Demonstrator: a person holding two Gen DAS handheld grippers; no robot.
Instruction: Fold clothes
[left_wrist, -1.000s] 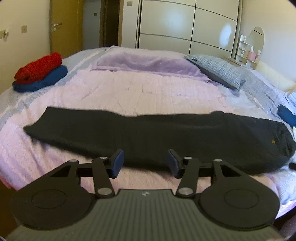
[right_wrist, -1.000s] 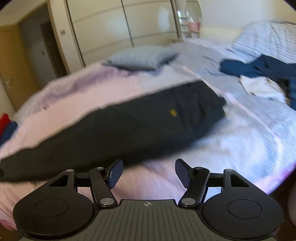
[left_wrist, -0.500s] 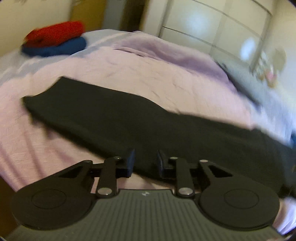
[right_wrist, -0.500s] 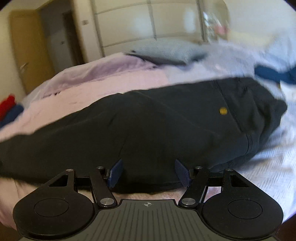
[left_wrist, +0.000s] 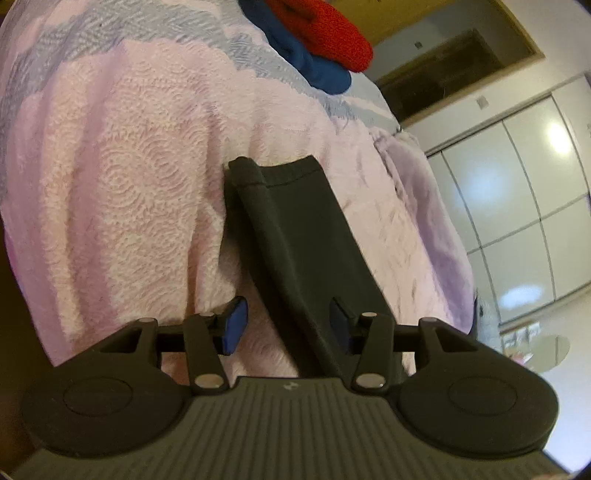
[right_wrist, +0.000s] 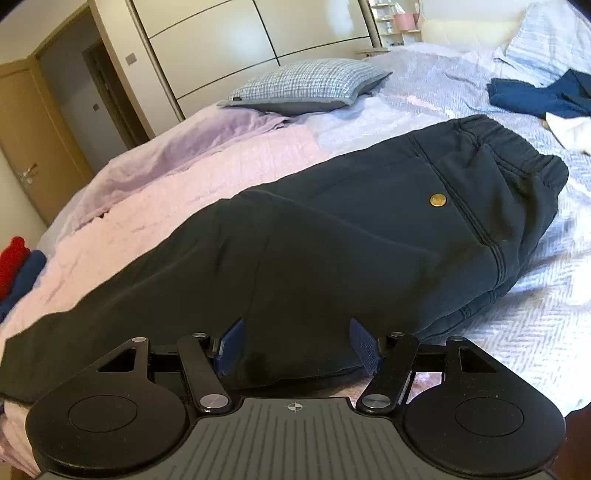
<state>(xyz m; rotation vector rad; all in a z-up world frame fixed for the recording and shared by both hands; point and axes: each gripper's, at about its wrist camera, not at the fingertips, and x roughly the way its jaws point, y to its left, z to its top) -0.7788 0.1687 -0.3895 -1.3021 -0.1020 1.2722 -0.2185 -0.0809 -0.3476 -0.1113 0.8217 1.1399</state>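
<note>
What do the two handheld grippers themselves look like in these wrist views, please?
Both look alike. The left gripper and right gripper have a grey ribbed body with a small crosshair mark, two round black discs either side, black linkage arms with silver pivot pins, and blue textured pads on the jaws. No cables or sleeves show.

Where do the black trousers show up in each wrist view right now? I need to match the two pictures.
Left wrist: the black trousers show as one narrow leg running from the hem at centre down between the open left gripper.
Right wrist: they fill the middle, waistband at upper right, above the open right gripper.
Shared landmark: the red-on-blue folded stack.
</note>
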